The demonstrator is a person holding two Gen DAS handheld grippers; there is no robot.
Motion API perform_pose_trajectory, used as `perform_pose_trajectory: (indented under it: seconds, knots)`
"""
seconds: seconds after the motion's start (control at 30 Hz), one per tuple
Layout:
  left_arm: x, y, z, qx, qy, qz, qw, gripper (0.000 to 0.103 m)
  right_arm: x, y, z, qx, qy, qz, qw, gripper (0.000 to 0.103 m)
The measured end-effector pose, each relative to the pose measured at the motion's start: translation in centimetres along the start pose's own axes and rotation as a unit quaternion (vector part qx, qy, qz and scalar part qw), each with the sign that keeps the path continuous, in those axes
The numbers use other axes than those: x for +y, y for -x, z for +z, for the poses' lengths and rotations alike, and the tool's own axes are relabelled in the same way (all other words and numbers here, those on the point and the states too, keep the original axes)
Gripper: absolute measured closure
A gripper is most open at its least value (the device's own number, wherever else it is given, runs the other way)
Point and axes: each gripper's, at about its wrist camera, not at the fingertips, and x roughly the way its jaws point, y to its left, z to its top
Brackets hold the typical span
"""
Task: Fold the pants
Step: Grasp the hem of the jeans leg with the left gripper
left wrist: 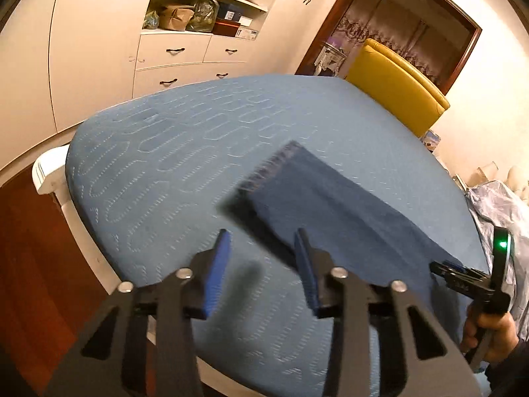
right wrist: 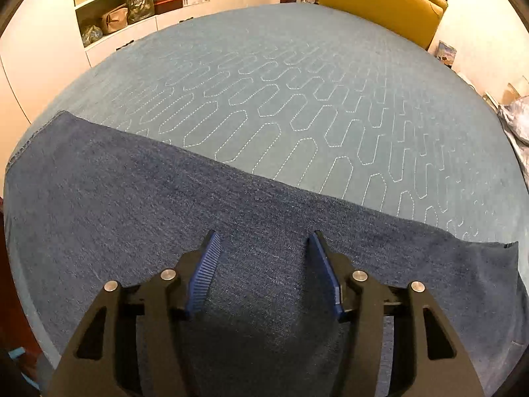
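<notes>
Dark blue denim pants [right wrist: 231,231] lie flat on the quilted blue bed [right wrist: 297,82], long axis left-right. Right gripper [right wrist: 264,264] hovers directly over them, fingers wide, empty. Left gripper [left wrist: 261,264] likewise spread, hem ahead-right.

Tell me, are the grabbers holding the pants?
No. Both the left gripper and right gripper are open and empty above the pants on the bed.

One pair of pants [right wrist: 231,231], one bed [right wrist: 297,82], two grippers [left wrist: 261,264].
</notes>
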Motion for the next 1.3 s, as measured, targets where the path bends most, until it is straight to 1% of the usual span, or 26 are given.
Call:
perform_pose_trajectory:
  seconds: [0.07, 0.13, 0.17, 0.2, 0.23, 0.3, 0.33, 0.37, 0.4, 0.47, 0.5, 0.57, 0.6, 0.63, 0.67, 0.7, 0.73, 0.77, 0.83, 0.9, 0.97, 1.03, 1.1, 1.2, 1.27, 1.3]
  knots:
    - [0.6, -0.7, 0.5, 0.014, 0.019, -0.015, 0.9996, 0.068, -0.2, 0.0, 0.0, 0.001, -0.004, 0.004, 1.000, 0.049]
    - [1.4, -0.9, 0.9, 0.018, 0.037, -0.038, 0.9985, 0.068, -0.3, -0.1, -0.1, -0.002, 0.005, -0.003, 1.000, 0.049]
    - [1.8, -0.8, 0.6, 0.026, 0.048, -0.040, 0.9977, 0.068, -0.3, -0.2, -0.2, -0.004, 0.008, -0.005, 1.000, 0.048]
    - [2.4, -1.2, 0.7, 0.038, 0.069, -0.047, 0.9958, 0.068, -0.4, -0.3, -0.3, -0.004, 0.006, -0.004, 1.000, 0.048]
    - [2.7, -1.3, 0.5, 0.039, 0.084, -0.059, 0.9940, 0.068, -0.2, -0.3, -0.3, -0.003, 0.005, -0.004, 1.000, 0.048]
    - [4.0, -1.8, 0.7, 0.045, 0.121, -0.084, 0.9881, 0.066, -0.2, 0.1, 0.2, 0.003, 0.000, -0.006, 1.000, 0.049]
    - [4.7, -1.9, 0.6, 0.048, 0.147, -0.099, 0.9831, 0.066, 0.0, 0.4, 0.3, 0.000, -0.005, -0.008, 1.000, 0.049]
    - [5.7, -2.0, 0.4, 0.050, 0.186, -0.126, 0.9733, 0.063, 0.2, 0.9, 0.6, -0.009, -0.011, -0.005, 1.000, 0.049]
    - [6.3, -2.3, 0.5, 0.053, 0.207, -0.144, 0.9661, 0.061, 0.9, 1.7, 1.2, -0.021, -0.013, 0.009, 1.000, 0.050]
    - [7.0, -2.6, 0.7, 0.066, 0.223, -0.160, 0.9594, 0.061, 3.0, 2.2, 2.6, -0.025, 0.006, 0.040, 0.999, 0.056]
    - [7.1, -2.7, 0.8, 0.070, 0.230, -0.163, 0.9570, 0.060, 5.0, 2.4, 3.6, -0.026, 0.021, 0.065, 0.997, 0.056]
    - [7.2, -2.8, 1.0, 0.077, 0.235, -0.170, 0.9539, 0.057, 7.7, 2.1, 4.8, -0.023, 0.036, 0.084, 0.996, 0.059]
    - [7.3, -2.9, 1.2, 0.078, 0.239, -0.173, 0.9522, 0.057, 9.1, 1.9, 5.4, -0.021, 0.044, 0.091, 0.995, 0.060]
    - [7.6, -3.0, 1.2, 0.080, 0.249, -0.181, 0.9482, 0.057, 10.7, 1.3, 6.0, -0.019, 0.054, 0.102, 0.993, 0.061]
    - [8.0, -3.2, 1.4, 0.080, 0.255, -0.188, 0.9450, 0.059, 11.8, 0.7, 6.3, -0.014, 0.062, 0.102, 0.993, 0.061]
    - [8.5, -3.6, 1.9, 0.082, 0.263, -0.194, 0.9416, 0.067, 12.8, 0.0, 6.6, -0.006, 0.067, 0.097, 0.993, 0.061]
    - [8.9, -3.7, 2.0, 0.085, 0.271, -0.195, 0.9388, 0.076, 13.4, -1.3, 6.6, 0.014, 0.070, 0.097, 0.993, 0.060]
    - [10.4, -4.4, 2.3, 0.089, 0.276, -0.201, 0.9358, 0.079, 14.0, -2.0, 6.8, 0.023, 0.076, 0.084, 0.993, 0.060]
    - [10.8, -4.2, 2.3, 0.084, 0.284, -0.226, 0.9279, 0.080, 14.6, -2.3, 6.6, 0.013, 0.097, 0.063, 0.993, 0.060]
    - [10.7, -4.1, 2.3, 0.078, 0.285, -0.232, 0.9267, 0.081, 15.1, -2.3, 6.5, 0.012, 0.104, 0.050, 0.993, 0.060]
    - [10.9, -3.9, 1.9, 0.076, 0.299, -0.235, 0.9217, 0.080, 15.2, -2.4, 6.3, 0.009, 0.108, 0.042, 0.993, 0.059]
    - [11.4, -3.7, 1.2, 0.077, 0.320, -0.244, 0.9124, 0.079, 15.2, -2.4, 6.3, 0.005, 0.109, 0.038, 0.993, 0.059]
    - [11.1, -3.9, 0.8, 0.091, 0.325, -0.231, 0.9126, 0.064, 14.9, -2.5, 6.1, 0.004, 0.108, 0.040, 0.993, 0.059]
    - [10.3, -4.4, -0.1, 0.113, 0.326, -0.226, 0.9108, 0.063, 14.7, -2.3, 6.0, 0.007, 0.108, 0.044, 0.993, 0.059]
    - [9.9, -4.8, -0.2, 0.113, 0.323, -0.220, 0.9136, 0.063, 15.2, -2.3, 6.1, 0.008, 0.106, 0.047, 0.993, 0.059]
    - [9.9, -5.0, -0.1, 0.114, 0.323, -0.219, 0.9136, 0.063, 15.2, -2.3, 6.1, 0.007, 0.106, 0.048, 0.993, 0.059]
